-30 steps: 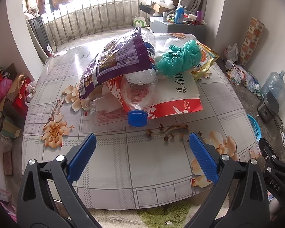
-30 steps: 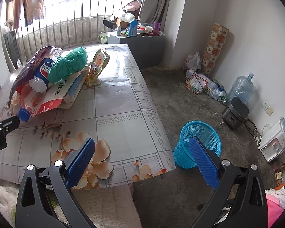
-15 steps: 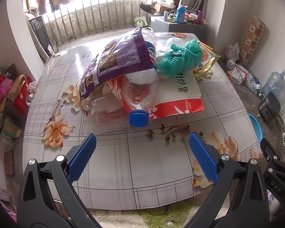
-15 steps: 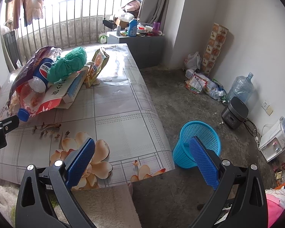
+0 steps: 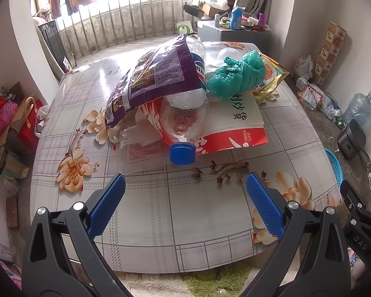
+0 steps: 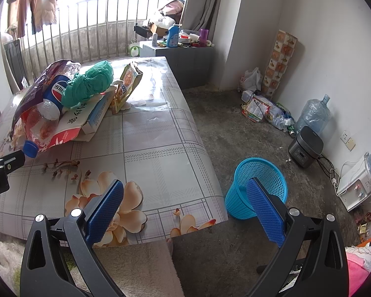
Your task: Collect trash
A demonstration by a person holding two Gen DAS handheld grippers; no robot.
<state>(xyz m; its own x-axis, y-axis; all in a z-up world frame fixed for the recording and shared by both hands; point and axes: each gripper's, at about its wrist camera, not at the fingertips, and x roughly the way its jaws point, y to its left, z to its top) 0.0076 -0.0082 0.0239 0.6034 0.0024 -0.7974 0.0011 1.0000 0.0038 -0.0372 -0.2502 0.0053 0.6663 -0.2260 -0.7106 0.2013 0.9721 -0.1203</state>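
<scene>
A heap of trash lies on the floral table [image 5: 160, 210]: a clear plastic bottle [image 5: 185, 121] with a blue cap [image 5: 182, 153] pointing at me, a purple snack bag [image 5: 155, 76] draped over it, a crumpled green plastic bag [image 5: 237, 74], a red-and-white paper bag [image 5: 237, 121] and a yellow packet [image 5: 272, 74]. My left gripper [image 5: 185, 193] hangs open just short of the cap, nothing between its fingers. My right gripper [image 6: 185, 203] is open over the table's near right corner, empty. A blue mesh basket [image 6: 257, 185] stands on the floor beside it.
A grey cabinet [image 6: 185, 57] with bottles stands past the table's far end. By the right wall lie a rice cooker [image 6: 305, 149], a water jug [image 6: 314, 113] and floor litter [image 6: 259, 109]. Bags and boxes [image 5: 10, 113] crowd the floor left of the table. A railing [image 5: 126, 24] runs along the back.
The left gripper has crept slightly forward toward the bottle cap. The right gripper's view is almost the same, and both grippers stay open.
</scene>
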